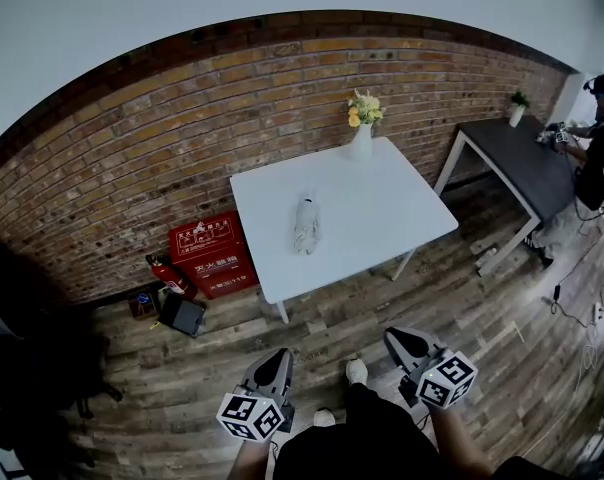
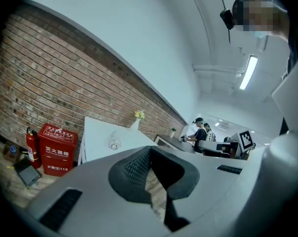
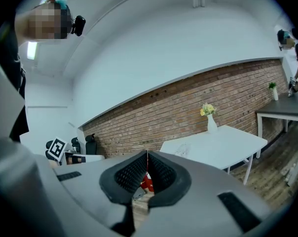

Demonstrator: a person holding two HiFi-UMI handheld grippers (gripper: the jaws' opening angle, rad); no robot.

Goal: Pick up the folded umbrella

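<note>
On the white table (image 1: 382, 218) near the brick wall (image 1: 132, 158), the folded umbrella (image 1: 306, 225) lies flat, a pale bundle close to the middle of the tabletop, its length running from the near edge toward the wall. A white vase with yellow flowers (image 1: 362, 128) stands at the table's far edge, well apart from the umbrella.

Both tools hang low over the wooden floor (image 1: 462, 308), short of the table's near side. The left gripper (image 1: 275, 356) has its jaws pressed together with nothing between them. From the left gripper view the umbrella (image 2: 114, 142) sits ahead and a little left of the closed tips (image 2: 150, 148). The right gripper (image 1: 400, 336) is likewise closed and empty, its tips meeting in a thin line (image 3: 147, 154). In the right gripper view a faint grey shape on the tabletop, to the right of the tips, is probably the umbrella (image 3: 182, 150), though it is too washed out to be sure.

Neither tool touches the umbrella or the table. A red fire-equipment box (image 1: 212, 253) and a fire extinguisher (image 1: 167, 273) stand on the floor left of the table.
</note>
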